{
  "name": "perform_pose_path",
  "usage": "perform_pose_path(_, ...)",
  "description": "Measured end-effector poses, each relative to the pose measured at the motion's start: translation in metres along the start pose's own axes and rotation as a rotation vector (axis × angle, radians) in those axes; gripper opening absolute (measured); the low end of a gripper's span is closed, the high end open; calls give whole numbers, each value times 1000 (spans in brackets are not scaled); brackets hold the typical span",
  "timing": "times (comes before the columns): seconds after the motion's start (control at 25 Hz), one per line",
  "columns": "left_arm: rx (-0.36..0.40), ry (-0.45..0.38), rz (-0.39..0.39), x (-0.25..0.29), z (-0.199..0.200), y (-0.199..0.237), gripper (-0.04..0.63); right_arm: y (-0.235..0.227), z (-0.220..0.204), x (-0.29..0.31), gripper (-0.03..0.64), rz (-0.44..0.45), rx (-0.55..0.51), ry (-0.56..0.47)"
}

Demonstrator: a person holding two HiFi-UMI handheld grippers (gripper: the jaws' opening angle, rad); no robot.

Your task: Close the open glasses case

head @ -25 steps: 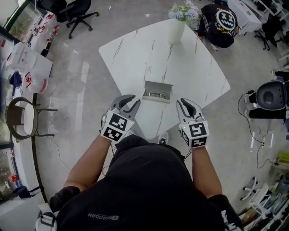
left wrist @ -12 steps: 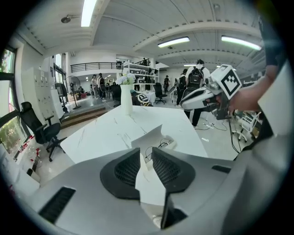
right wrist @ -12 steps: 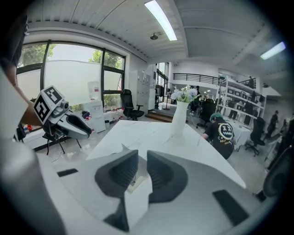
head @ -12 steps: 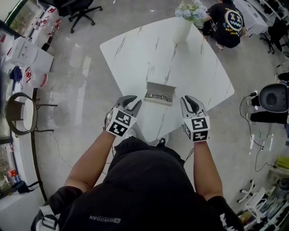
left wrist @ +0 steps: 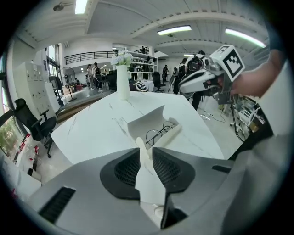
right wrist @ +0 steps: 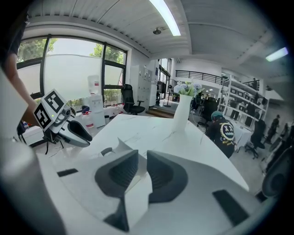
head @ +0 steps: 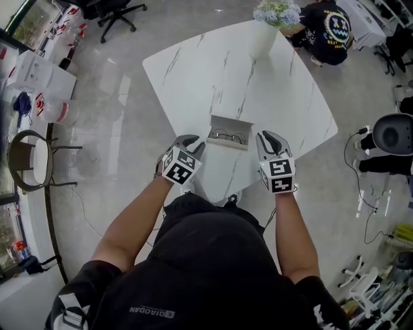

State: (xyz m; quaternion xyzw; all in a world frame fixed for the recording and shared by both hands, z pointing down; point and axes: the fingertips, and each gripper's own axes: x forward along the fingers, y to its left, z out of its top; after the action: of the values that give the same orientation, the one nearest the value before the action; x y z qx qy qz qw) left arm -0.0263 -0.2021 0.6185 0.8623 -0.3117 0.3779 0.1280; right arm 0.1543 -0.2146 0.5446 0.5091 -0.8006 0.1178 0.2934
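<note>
An open grey glasses case (head: 228, 131) lies near the front corner of the white marble table (head: 258, 84), its lid raised and a pair of dark-rimmed glasses (head: 224, 136) inside. The left gripper view shows the case (left wrist: 151, 124) just beyond my jaws, with the glasses (left wrist: 158, 134) in it. My left gripper (head: 191, 140) hovers just left of the case, its jaws close together with nothing between them. On the case's other side, my right gripper (head: 267, 136) is likewise shut and empty. The right gripper view shows only the lid's edge (right wrist: 120, 146).
A white vase of flowers (head: 266, 32) stands at the table's far corner. A person in a black shirt (head: 335, 29) crouches beyond it. An office chair (head: 119, 8) and a round side table (head: 29, 169) stand on the floor to the left.
Both grippers have moved forward over the table's front corner and now flank the case. The left jaws look closer together than a second ago.
</note>
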Motion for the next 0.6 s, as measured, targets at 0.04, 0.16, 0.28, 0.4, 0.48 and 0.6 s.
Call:
perform_pose_path(0.04,17,6,-2,3,-2,0,87,0,-1,3,58,1,-9,7)
perform_pose_path(0.16,59,27,-11,11,-5,-2,89,-3,-6,11,58,3,-35,27)
perform_pose_path(0.28,82,48,-17,20,-10,-4,89,-8,-11,18,58,-1,-34,42)
perform_pose_path(0.4,106,66,-20,29,-13,-2,92,-12,-16,27,58,-1,-33,56)
perform_pose_path(0.48,133,78,-23,34,-15,-4,94,-13,-21,33,58,1,-43,74)
perform_pose_path(0.6,188,103,-29,40,-18,-7,94,-11,-24,41,58,16,-62,103)
